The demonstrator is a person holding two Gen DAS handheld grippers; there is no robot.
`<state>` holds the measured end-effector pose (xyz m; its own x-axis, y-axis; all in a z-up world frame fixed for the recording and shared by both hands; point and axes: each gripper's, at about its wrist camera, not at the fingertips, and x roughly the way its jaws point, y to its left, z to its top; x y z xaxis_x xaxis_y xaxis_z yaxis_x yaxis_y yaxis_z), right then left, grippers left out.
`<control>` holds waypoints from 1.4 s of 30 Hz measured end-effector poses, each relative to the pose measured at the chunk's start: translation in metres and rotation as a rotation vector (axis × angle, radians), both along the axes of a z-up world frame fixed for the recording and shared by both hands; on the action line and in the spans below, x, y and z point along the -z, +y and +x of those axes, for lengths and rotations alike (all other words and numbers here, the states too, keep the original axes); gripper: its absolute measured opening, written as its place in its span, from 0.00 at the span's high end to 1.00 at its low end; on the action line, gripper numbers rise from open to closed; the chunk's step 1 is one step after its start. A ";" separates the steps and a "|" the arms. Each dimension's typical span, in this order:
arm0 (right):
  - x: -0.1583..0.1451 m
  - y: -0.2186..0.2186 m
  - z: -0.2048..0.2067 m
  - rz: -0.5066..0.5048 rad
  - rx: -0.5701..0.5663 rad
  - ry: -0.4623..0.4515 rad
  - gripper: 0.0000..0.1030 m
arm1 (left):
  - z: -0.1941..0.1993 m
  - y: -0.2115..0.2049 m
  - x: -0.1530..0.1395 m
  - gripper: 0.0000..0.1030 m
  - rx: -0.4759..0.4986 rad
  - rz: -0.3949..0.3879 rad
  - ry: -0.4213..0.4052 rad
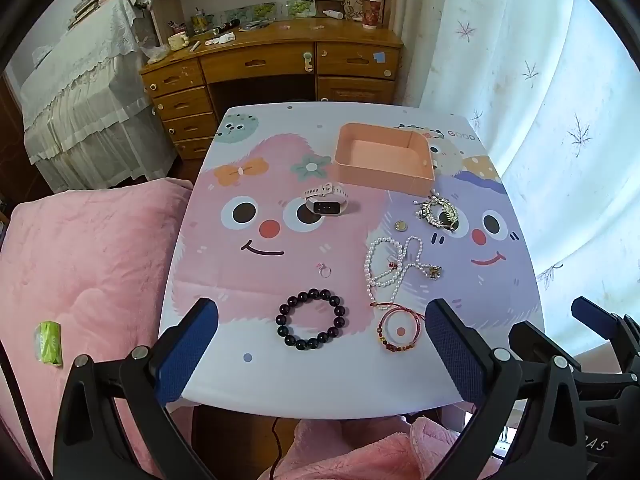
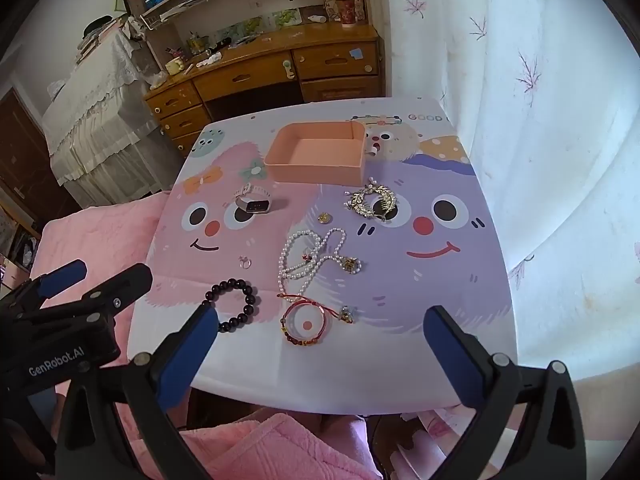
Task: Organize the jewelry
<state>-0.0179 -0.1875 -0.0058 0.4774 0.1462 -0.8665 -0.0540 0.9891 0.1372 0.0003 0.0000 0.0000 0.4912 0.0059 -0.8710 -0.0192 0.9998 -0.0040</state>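
While both grippers hover off the near edge, nothing is yet in the peach tray (image 1: 384, 178), which sits on the table (image 1: 224, 376) at twelve o'clock. From there the jewelry spreads toward six: a white smartwatch (image 1: 325, 202) at eleven, a gilt leaf brooch (image 1: 437, 211) at one, a pearl necklace (image 1: 390, 261) looped at centre-right, a dark bead bracelet (image 1: 311, 318) and a red cord bracelet (image 1: 398, 327) nearest, and a small ring (image 1: 325, 270) mid-table. The left gripper (image 1: 322, 354) and right gripper (image 2: 320, 356) each hold their jaws spread wide, pinching nothing. I judge the bead bracelet light, stiff-beaded and slippery, best pinched across one side of its loop; the necklace looks limp and likely to trail.
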 end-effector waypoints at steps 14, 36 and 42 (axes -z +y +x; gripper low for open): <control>0.001 -0.002 0.005 -0.011 0.005 0.008 0.00 | 0.010 0.000 -0.002 0.01 0.010 -0.004 0.000; 0.004 0.001 0.014 -0.022 0.035 0.036 0.00 | 0.017 0.003 0.002 0.01 0.022 -0.003 0.009; 0.005 0.001 0.017 -0.022 0.035 0.039 0.00 | 0.018 0.004 0.002 0.01 0.022 -0.003 0.010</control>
<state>-0.0010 -0.1865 -0.0107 0.4477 0.1103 -0.8873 -0.0142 0.9931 0.1163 0.0183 0.0036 -0.0022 0.4822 -0.0076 -0.8760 0.0029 1.0000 -0.0071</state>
